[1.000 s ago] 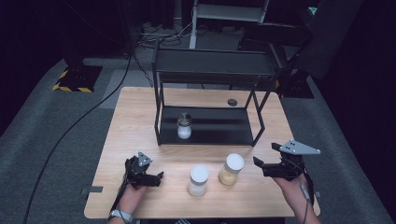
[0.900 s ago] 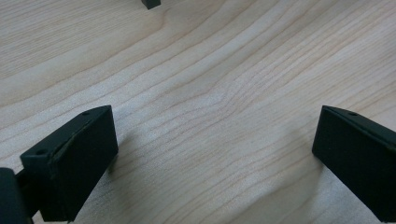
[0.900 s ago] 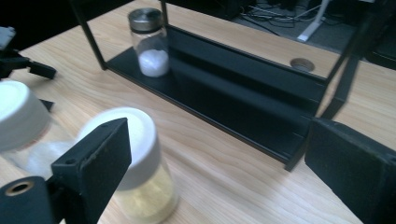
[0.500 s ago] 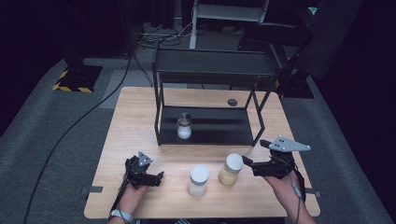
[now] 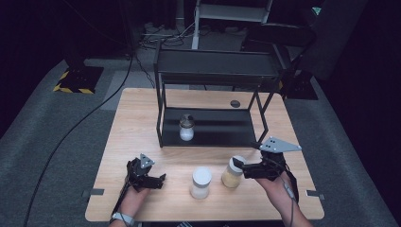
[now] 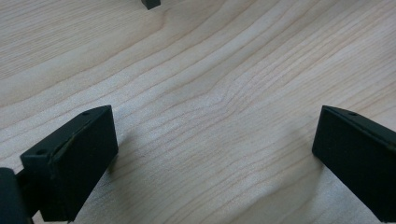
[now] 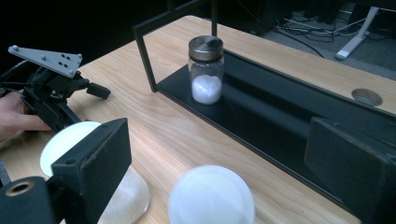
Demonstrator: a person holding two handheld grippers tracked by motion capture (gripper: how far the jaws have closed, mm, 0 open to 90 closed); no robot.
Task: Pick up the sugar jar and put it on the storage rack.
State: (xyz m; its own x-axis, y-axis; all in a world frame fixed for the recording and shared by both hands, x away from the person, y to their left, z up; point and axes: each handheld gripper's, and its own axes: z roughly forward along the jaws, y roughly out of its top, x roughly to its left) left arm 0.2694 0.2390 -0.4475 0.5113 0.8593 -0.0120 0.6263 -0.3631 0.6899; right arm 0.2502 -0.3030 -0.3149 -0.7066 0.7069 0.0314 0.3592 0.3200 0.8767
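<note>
- While the right gripper (image 5: 242, 166) hangs wide open and empty just right of the tan-filled jar (image 5: 233, 171), the step looks like reaching for it
- Next: close around it squarely
- Left gripper (image 5: 156, 178), open and empty, rests on the near-left table (image 5: 137, 123)

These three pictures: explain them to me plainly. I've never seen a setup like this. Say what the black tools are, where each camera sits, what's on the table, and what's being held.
A person holds a two-jaw gripper in each hand. The high view looks down on the wooden table. The left gripper rests open on bare wood, holding nothing. The right gripper is open, reaching toward the tan-filled jar; beside that stands a white-filled jar. A small metal-lidded jar sits on the lower shelf of a black rack. The other two pictures come from cameras riding on each gripper, looking along its jaws.
</note>
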